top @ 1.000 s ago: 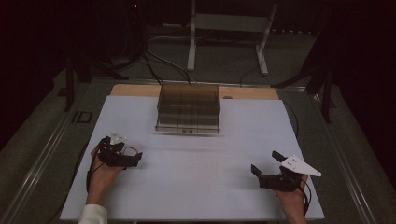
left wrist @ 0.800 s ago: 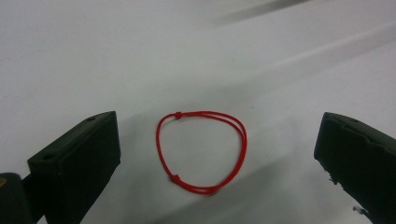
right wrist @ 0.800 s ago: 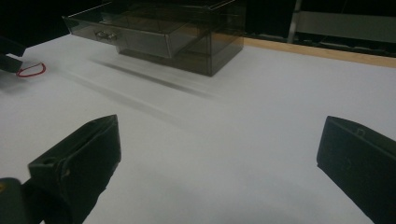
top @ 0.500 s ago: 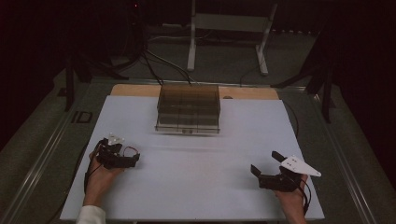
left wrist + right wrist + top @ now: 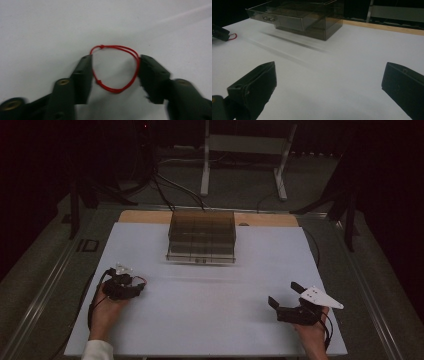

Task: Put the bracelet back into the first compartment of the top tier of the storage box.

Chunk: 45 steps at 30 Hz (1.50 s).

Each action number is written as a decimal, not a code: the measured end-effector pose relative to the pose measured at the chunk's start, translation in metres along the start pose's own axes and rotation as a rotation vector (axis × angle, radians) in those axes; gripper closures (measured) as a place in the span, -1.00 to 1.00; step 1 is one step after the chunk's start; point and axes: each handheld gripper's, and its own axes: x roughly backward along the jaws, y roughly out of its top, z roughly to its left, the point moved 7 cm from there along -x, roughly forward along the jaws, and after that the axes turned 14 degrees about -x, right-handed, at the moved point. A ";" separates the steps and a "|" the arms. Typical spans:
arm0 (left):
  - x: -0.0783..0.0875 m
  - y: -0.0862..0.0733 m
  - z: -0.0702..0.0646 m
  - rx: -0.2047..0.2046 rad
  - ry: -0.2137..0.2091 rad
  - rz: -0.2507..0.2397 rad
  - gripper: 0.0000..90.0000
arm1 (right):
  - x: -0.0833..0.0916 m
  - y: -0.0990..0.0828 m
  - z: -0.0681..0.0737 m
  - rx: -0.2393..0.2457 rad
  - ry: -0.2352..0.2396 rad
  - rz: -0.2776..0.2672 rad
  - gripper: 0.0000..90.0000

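Note:
A thin red string loop [image 5: 117, 90] lies flat on the white board [image 5: 210, 315], between the jaws of my left gripper [image 5: 115, 65]. The jaws have just been closing, and both pads now touch the loop's sides and squeeze it into an oval. In the high view the left gripper [image 5: 137, 287] sits at the left of the board. My right gripper [image 5: 284, 294] rests at the right front, open with nothing between its fingers [image 5: 257, 82]. From the right gripper view, the left gripper [image 5: 219, 32] and a bit of the red string [image 5: 233, 35] show far off.
A smoky clear drawer box [image 5: 202, 232] stands at the back middle of the board, its lowest drawer [image 5: 284, 21] pulled out a little. A wooden strip [image 5: 265, 219] runs behind it. Metal stand legs [image 5: 280, 175] and cables [image 5: 165, 185] lie beyond.
The left gripper's jaws have drawn together. Both hands stay where they were.

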 end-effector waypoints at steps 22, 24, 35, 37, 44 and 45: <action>0.008 0.007 -0.001 0.022 -0.027 -0.060 1.00 | -0.001 0.000 0.001 0.001 0.004 0.003 -1.00; 0.008 0.007 -0.001 0.019 -0.028 -0.063 1.00 | -0.001 0.000 0.000 0.000 0.003 0.002 -1.00; 0.018 0.016 -0.001 0.007 -0.019 -0.101 1.00 | 0.000 0.000 0.000 -0.001 0.004 0.001 -1.00; 0.019 0.018 -0.001 0.005 -0.020 -0.105 1.00 | 0.000 0.000 0.000 -0.002 0.003 0.001 -1.00; 0.025 0.025 -0.003 0.003 -0.023 -0.134 1.00 | -0.001 0.000 0.000 0.001 0.005 0.003 -1.00; 0.025 0.026 -0.004 0.002 -0.026 -0.136 1.00 | -0.001 0.000 0.000 0.001 0.005 0.003 -1.00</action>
